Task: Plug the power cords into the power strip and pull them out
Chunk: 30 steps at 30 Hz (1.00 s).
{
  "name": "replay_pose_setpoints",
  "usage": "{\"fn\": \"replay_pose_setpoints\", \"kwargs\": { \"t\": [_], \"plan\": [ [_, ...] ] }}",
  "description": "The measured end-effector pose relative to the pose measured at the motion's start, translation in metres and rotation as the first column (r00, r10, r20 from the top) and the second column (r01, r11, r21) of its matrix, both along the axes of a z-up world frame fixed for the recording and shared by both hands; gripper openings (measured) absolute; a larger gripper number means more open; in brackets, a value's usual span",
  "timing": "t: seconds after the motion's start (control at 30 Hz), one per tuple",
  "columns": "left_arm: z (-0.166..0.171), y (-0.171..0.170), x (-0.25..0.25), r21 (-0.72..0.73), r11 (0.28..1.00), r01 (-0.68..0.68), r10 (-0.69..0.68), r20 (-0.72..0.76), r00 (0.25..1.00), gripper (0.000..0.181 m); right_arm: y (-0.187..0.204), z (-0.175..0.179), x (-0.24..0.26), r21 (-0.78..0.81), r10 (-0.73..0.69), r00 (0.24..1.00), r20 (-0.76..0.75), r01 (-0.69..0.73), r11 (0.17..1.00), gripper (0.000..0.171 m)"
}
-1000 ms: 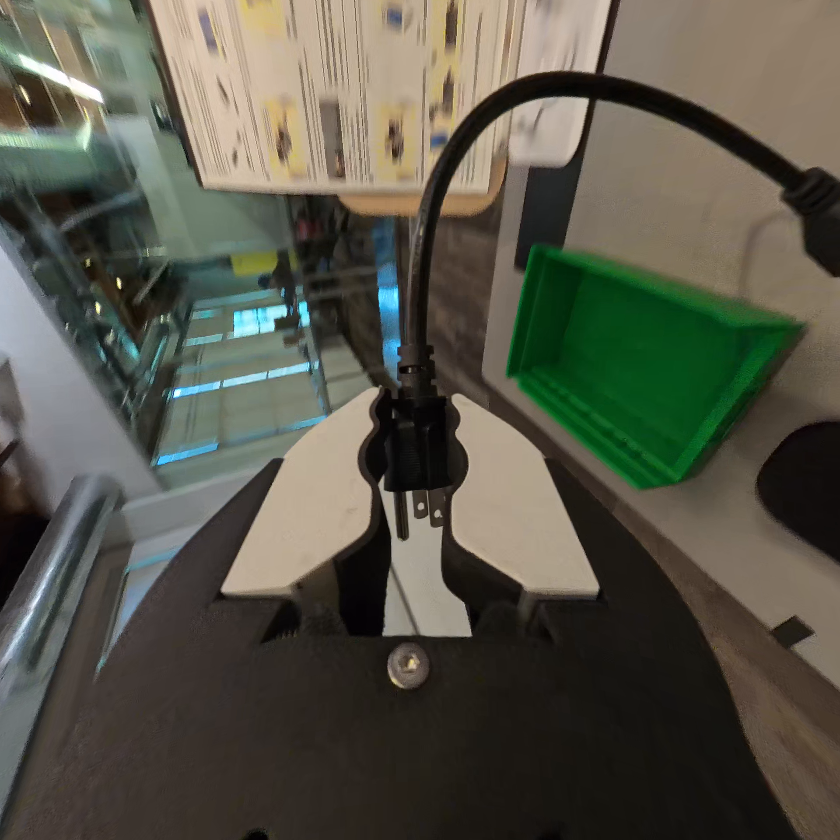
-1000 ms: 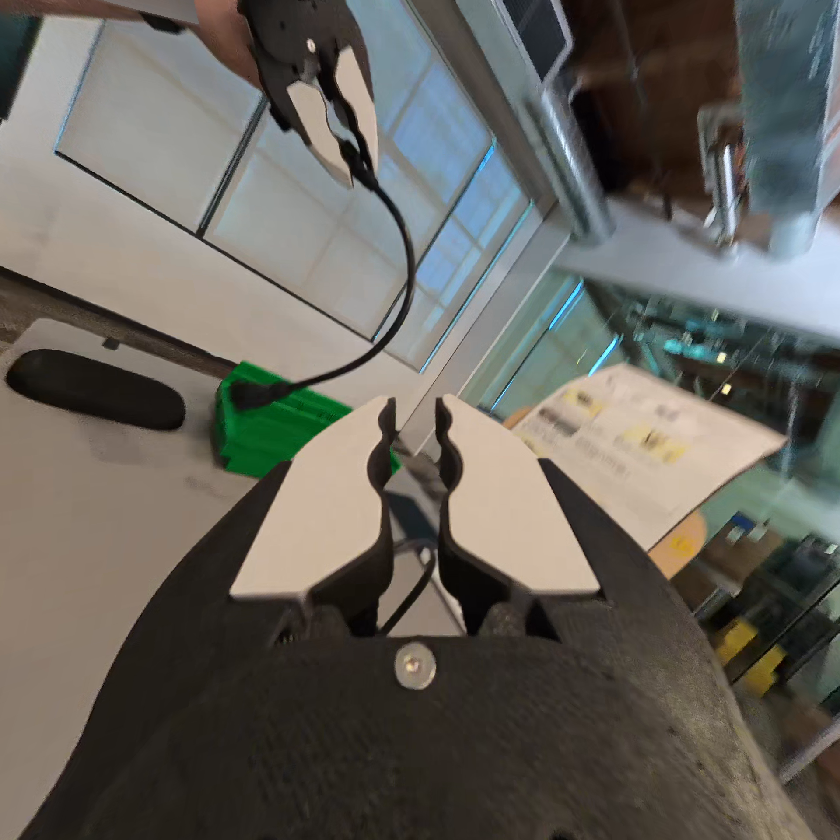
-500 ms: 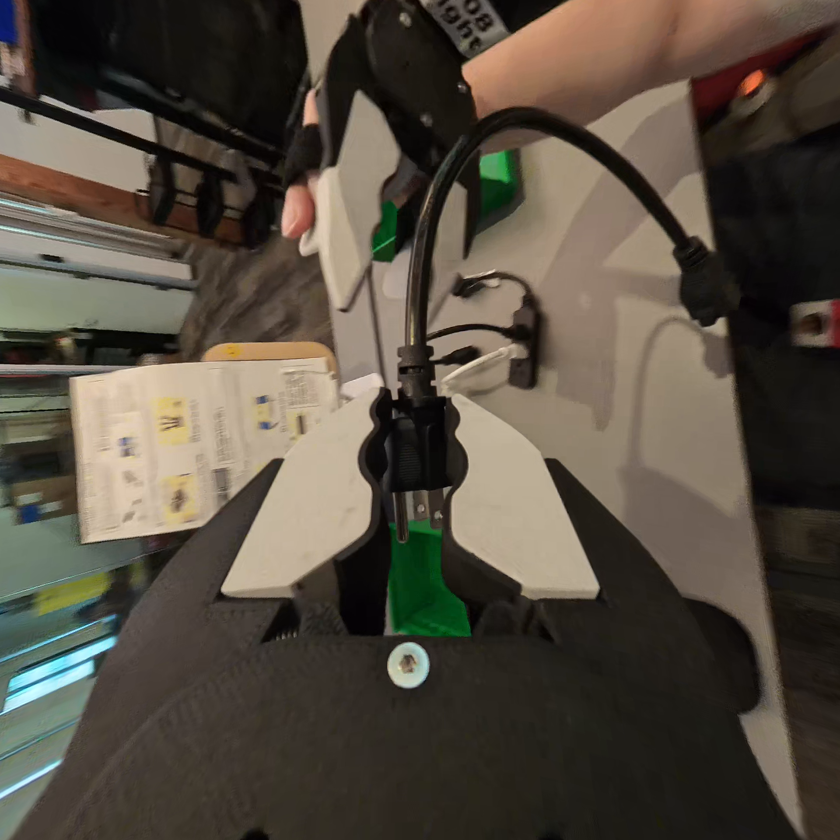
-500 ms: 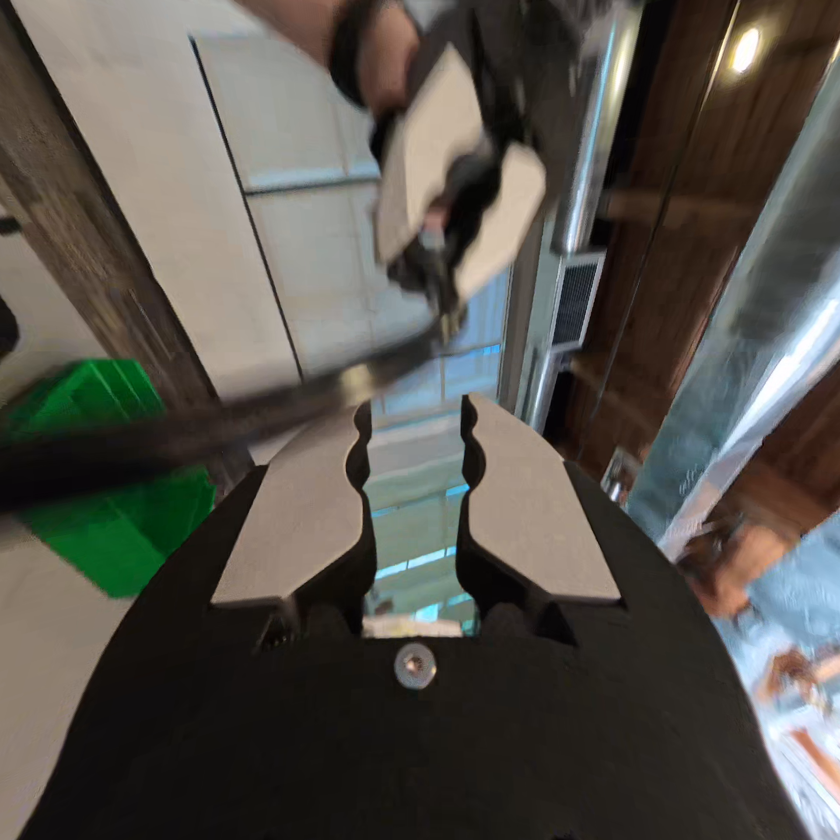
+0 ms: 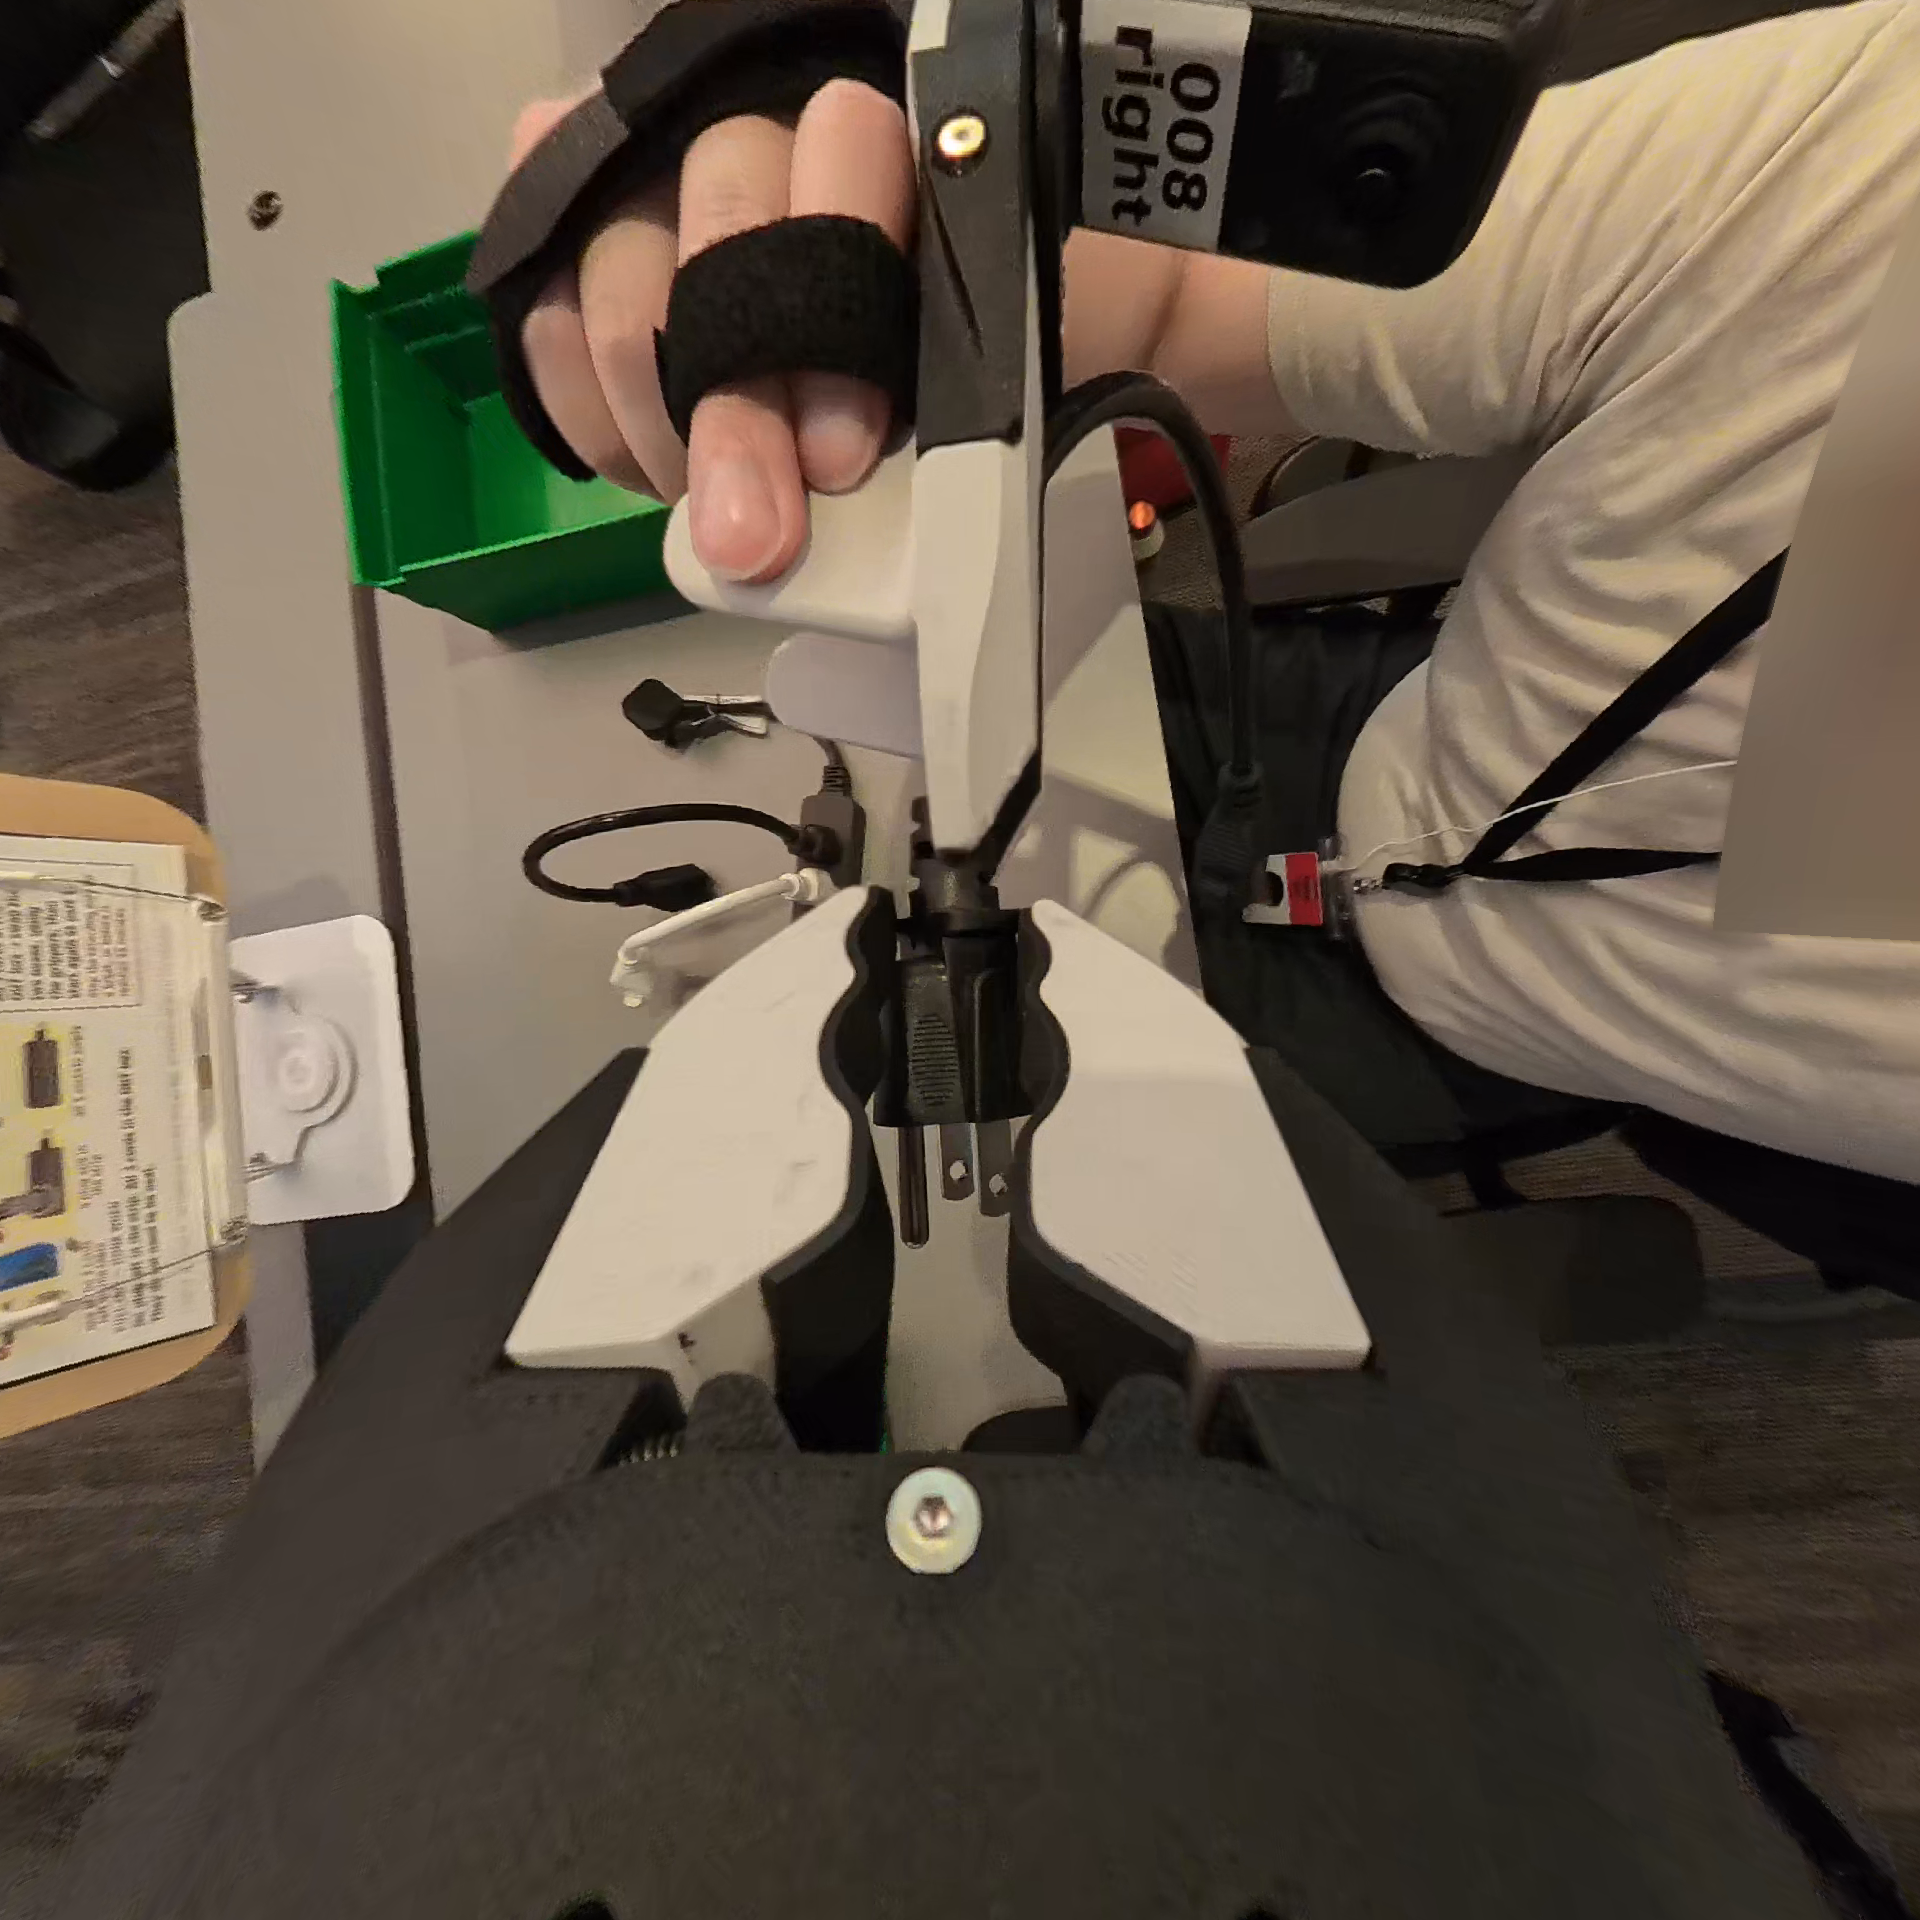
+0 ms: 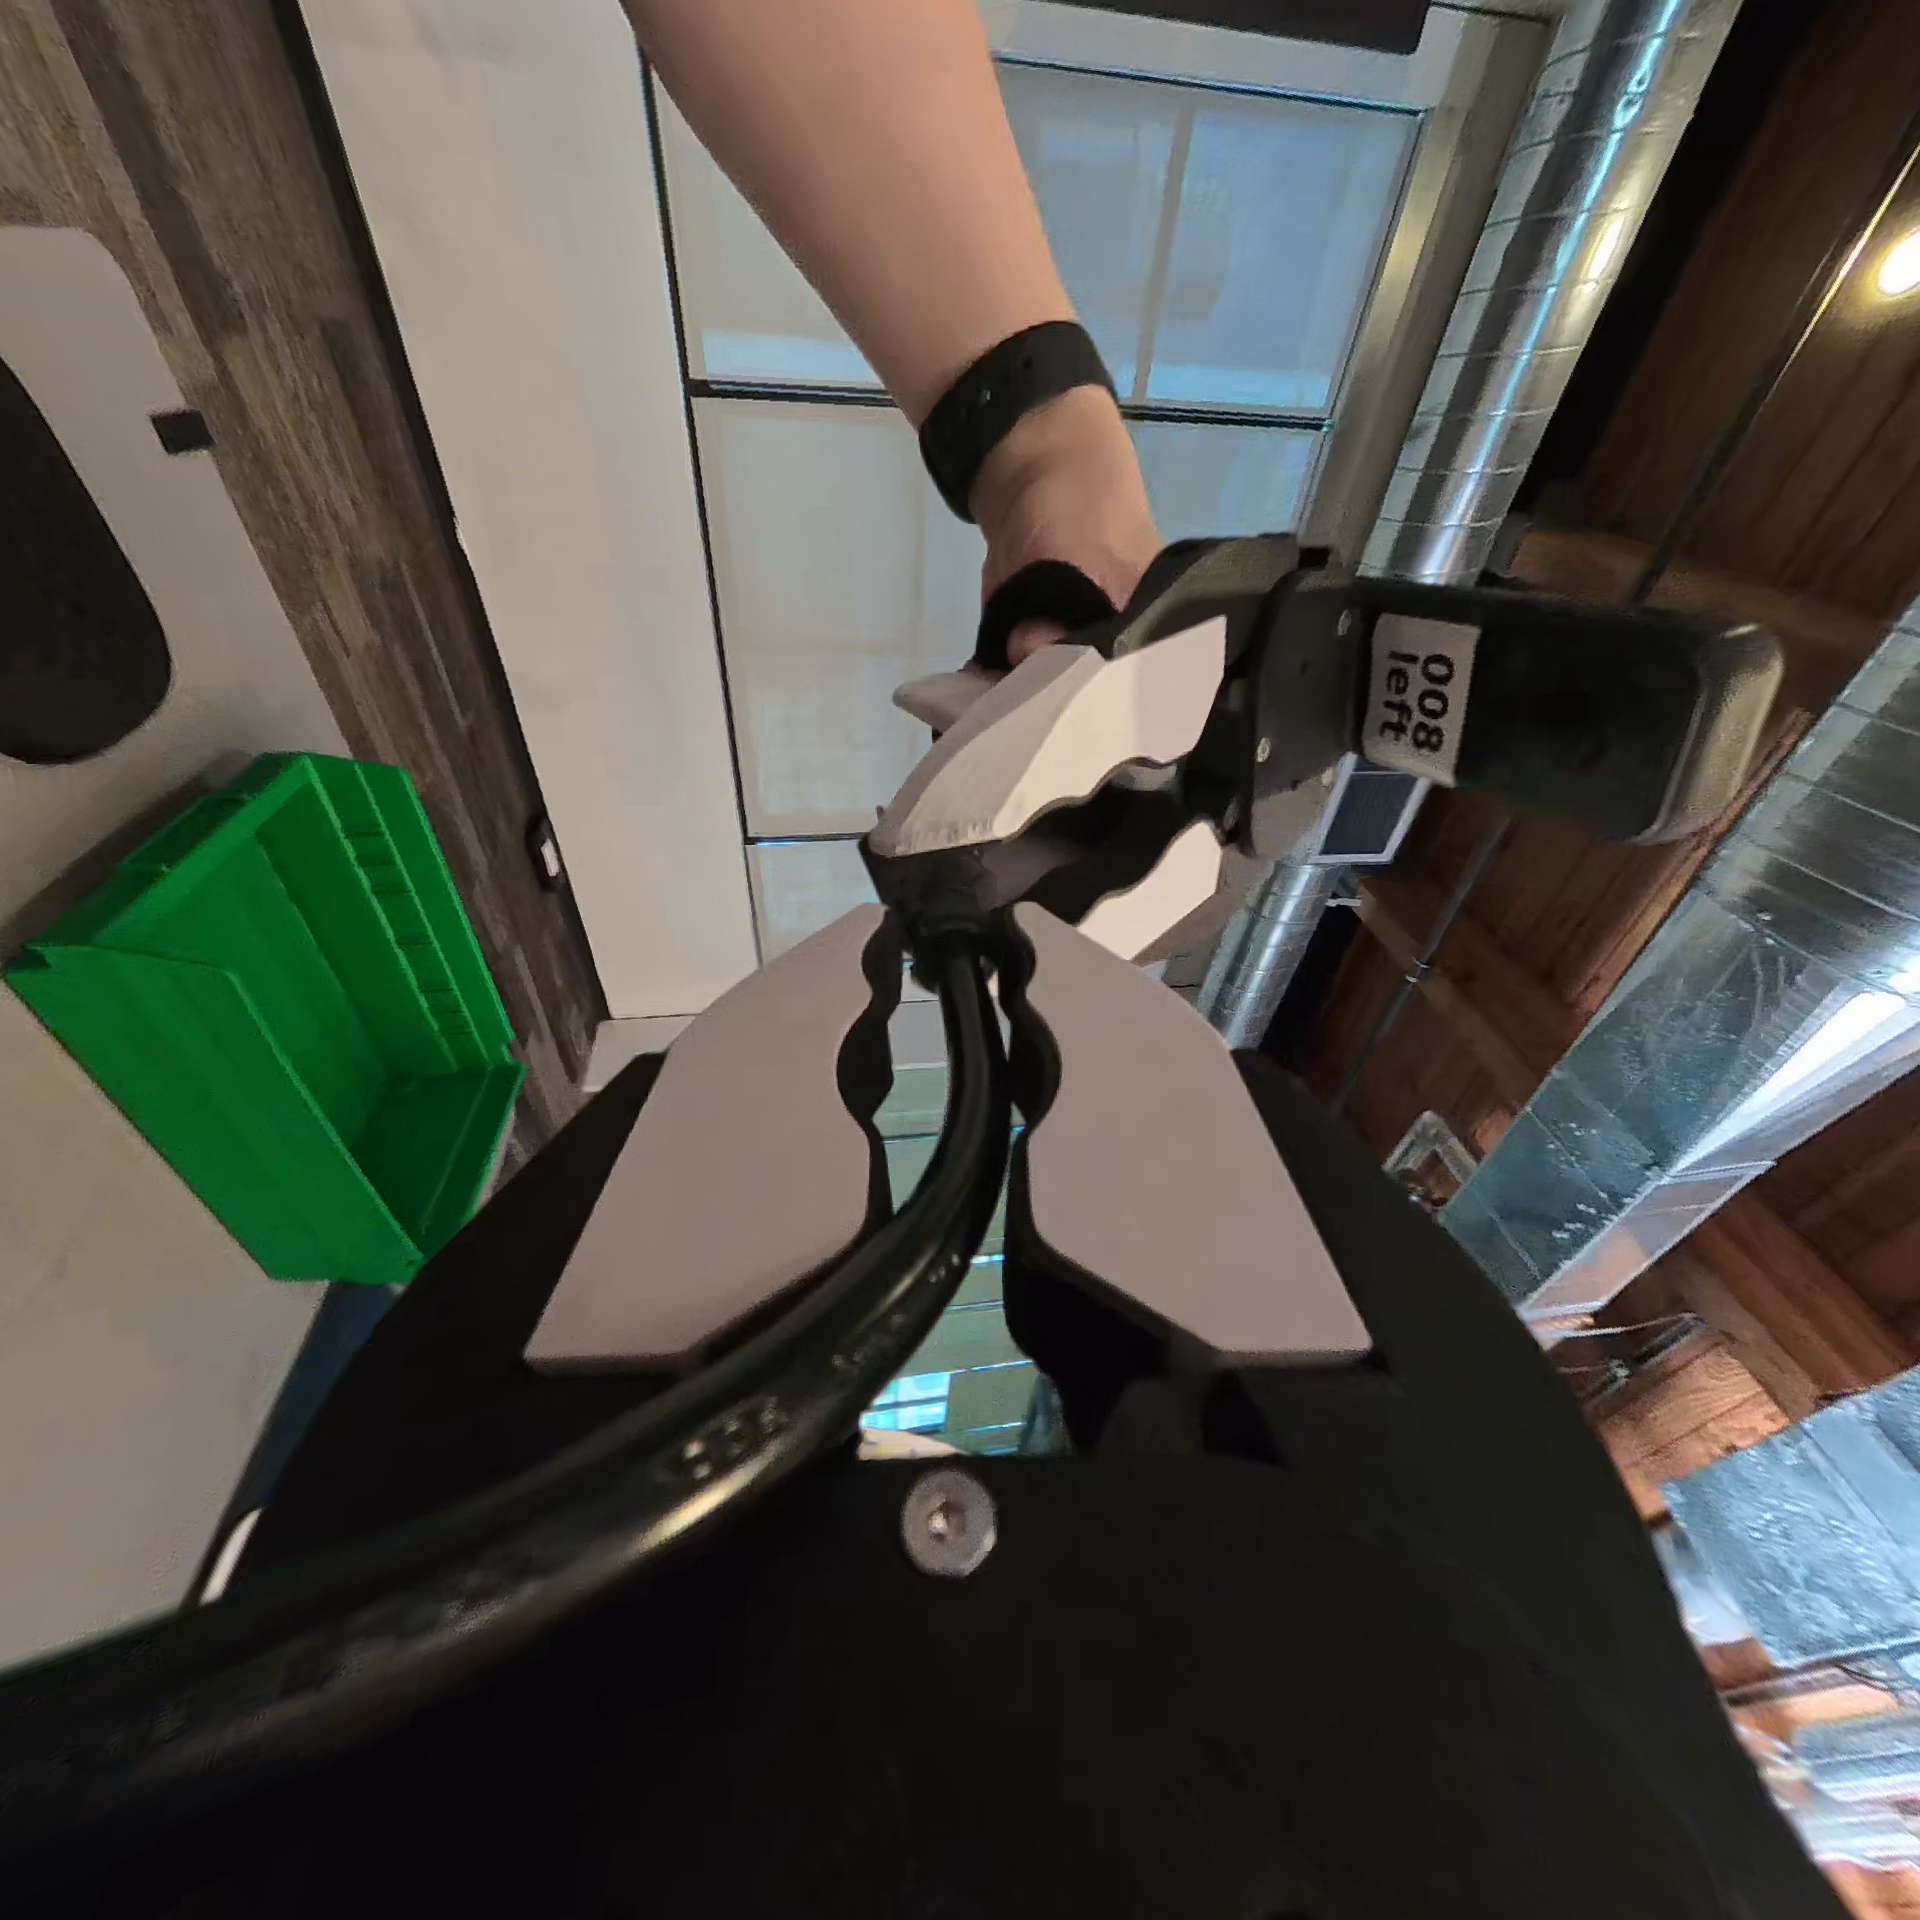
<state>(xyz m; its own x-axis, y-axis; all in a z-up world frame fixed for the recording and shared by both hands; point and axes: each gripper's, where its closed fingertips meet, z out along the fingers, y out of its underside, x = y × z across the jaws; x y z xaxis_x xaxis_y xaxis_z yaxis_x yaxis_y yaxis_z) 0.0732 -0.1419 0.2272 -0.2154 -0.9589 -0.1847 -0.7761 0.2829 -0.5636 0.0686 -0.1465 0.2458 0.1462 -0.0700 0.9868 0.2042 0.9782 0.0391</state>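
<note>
- The black plug (image 5: pixel 951 1049) sits clenched between the left gripper's (image 5: pixel 948 940) jaws, its three prongs pointing back toward the camera, bare and in no socket.
- Its power cord (image 5: pixel 1205 540) leaves the front of the jaws, arcs up and drops to a second connector that hangs free.
- The right gripper (image 6: pixel 951 935) meets it nose to nose; the cord runs through the gap between its jaws, which stand apart and do not pinch it, just behind the plug's strain relief.
- Beyond the jaws, on the white surface (image 5: pixel 281 520), lie a green bin (image 5: pixel 447 499) and small adapter cables (image 5: pixel 665 862).
- No power strip is identifiable in either view.
- By my reading, this looks like a handover or regrip; whether this plug has been plugged in yet cannot be told.
</note>
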Motion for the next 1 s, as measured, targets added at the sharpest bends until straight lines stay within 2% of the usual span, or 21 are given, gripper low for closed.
{"fn": "replay_pose_setpoints", "kwargs": {
  "t": [0.17,0.23,0.27,0.37,0.4,0.5,0.57,0.67,0.77,0.93,0.97,1.0],
  "plan": [
    [-0.013,0.005,0.001,-0.088,0.995,-0.042,0.04,-0.028,0.999,0.021,0.01,-0.013,-0.003,-0.112,-0.039,0.998,0.044,0.044,0.993,0.018],
    [-0.008,0.007,0.003,-0.133,0.99,-0.035,0.036,0.009,0.999,0.018,0.013,-0.014,-0.001,-0.167,-0.055,0.998,0.022,0.058,0.984,0.018],
    [0.0,0.008,0.003,-0.15,0.988,-0.027,0.035,0.052,0.998,0.024,0.016,-0.016,0.0,-0.187,-0.067,0.998,0.018,0.069,0.98,0.018],
    [0.027,0.02,-0.005,-0.138,0.989,-0.044,0.075,0.23,0.97,0.058,0.027,-0.025,0.009,-0.292,-0.073,0.997,-0.032,0.061,0.955,0.017],
    [0.03,0.026,-0.01,-0.126,0.99,-0.056,0.089,0.28,0.956,0.059,0.031,-0.028,0.013,-0.329,-0.077,0.995,-0.057,0.054,0.943,0.017],
    [0.018,0.043,-0.02,-0.113,0.988,-0.104,0.141,0.402,0.905,0.056,0.037,-0.031,0.025,-0.431,-0.07,0.988,-0.14,0.003,0.903,0.017],
    [0.0,0.047,-0.014,-0.183,0.979,-0.09,0.168,0.473,0.865,0.056,0.038,-0.032,0.03,-0.491,-0.059,0.981,-0.187,-0.041,0.87,0.017],
    [-0.013,0.044,0.001,-0.311,0.95,0.024,0.184,0.62,0.763,0.051,0.04,-0.036,0.034,-0.556,-0.037,0.973,-0.228,-0.1,0.825,0.017],
    [-0.017,0.047,0.01,-0.372,0.92,0.125,0.196,0.711,0.676,0.046,0.044,-0.043,0.035,-0.601,-0.033,0.971,-0.239,-0.121,0.79,0.017],
    [-0.043,0.057,0.023,-0.392,0.914,0.099,0.203,0.656,0.727,0.044,0.052,-0.05,0.041,-0.618,-0.047,0.966,-0.253,-0.124,0.776,0.017],
    [-0.043,0.058,0.026,-0.399,0.911,0.104,0.208,0.662,0.72,0.039,0.053,-0.053,0.041,-0.62,-0.045,0.968,-0.247,-0.122,0.775,0.017],
    [-0.043,0.058,0.027,-0.41,0.904,0.12,0.206,0.666,0.717,0.027,0.055,-0.055,0.041,-0.62,-0.045,0.967,-0.25,-0.124,0.775,0.017]
  ]
}}
